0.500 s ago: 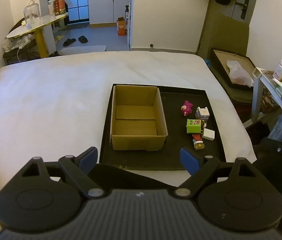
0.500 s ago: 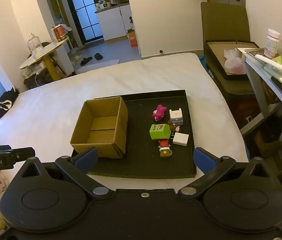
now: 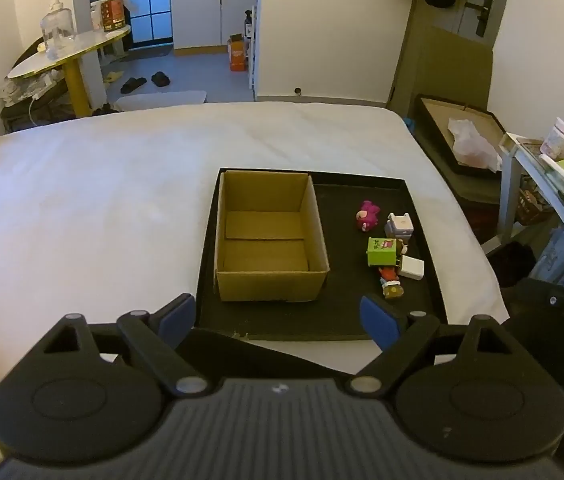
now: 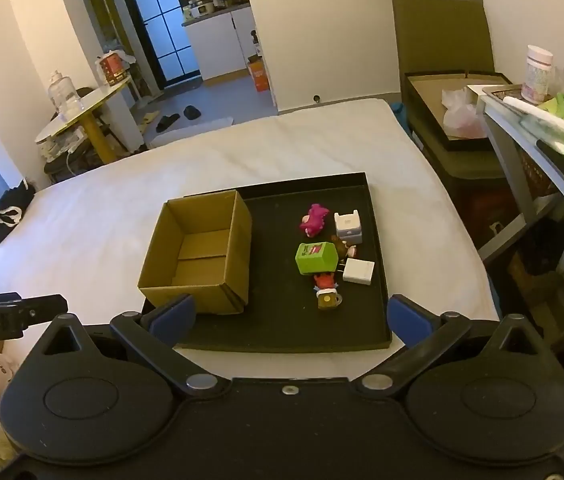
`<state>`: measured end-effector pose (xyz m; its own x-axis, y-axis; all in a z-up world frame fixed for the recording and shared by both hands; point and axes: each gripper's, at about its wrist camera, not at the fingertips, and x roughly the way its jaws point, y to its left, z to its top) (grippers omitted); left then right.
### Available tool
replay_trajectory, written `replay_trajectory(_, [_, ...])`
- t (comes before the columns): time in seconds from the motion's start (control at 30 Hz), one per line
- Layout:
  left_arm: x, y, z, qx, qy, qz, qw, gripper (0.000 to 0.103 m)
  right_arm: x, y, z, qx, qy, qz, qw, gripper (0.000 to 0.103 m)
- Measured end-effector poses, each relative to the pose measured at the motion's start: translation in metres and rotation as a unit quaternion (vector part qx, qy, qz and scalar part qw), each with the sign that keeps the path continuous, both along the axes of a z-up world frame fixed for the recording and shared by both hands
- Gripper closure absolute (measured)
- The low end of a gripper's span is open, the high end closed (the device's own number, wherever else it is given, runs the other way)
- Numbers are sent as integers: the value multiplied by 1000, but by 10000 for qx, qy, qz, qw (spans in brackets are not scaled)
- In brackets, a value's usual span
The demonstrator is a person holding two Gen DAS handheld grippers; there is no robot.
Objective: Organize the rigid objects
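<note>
An empty open cardboard box [image 3: 268, 240] [image 4: 198, 252] stands on the left half of a black tray [image 3: 422, 312] [image 4: 362, 328] on a white bed. On the tray's right half lie several small toys: a pink figure [image 3: 368, 214] [image 4: 313, 220], a white cube figure [image 3: 400, 225] [image 4: 348, 225], a green block [image 3: 381, 251] [image 4: 317, 258], a white flat block [image 3: 412, 268] [image 4: 359, 272] and a small red and brown figure [image 3: 391, 283] [image 4: 328, 292]. My left gripper [image 3: 278, 316] and right gripper [image 4: 290, 316] are both open and empty, held above the bed's near edge short of the tray.
The white bed [image 3: 102, 200] stretches left and beyond the tray. A desk with bottles and clutter [image 4: 542, 112] stands at the right, with a dark box [image 4: 454, 120] past it. A round table [image 3: 66, 56] stands far left.
Both views have shifted slightly; the tray and toys lie as before. Both grippers stay open.
</note>
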<state>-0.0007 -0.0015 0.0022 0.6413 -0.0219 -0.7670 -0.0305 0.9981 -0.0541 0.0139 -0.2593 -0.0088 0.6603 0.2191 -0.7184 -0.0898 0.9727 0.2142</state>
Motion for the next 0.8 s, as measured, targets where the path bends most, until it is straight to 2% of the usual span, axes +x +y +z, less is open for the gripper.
replay_trajectory(0.8, [-2, 9, 1, -45, 51, 110, 9999, 14, -3, 8, -1, -234, -85, 36, 9997, 0])
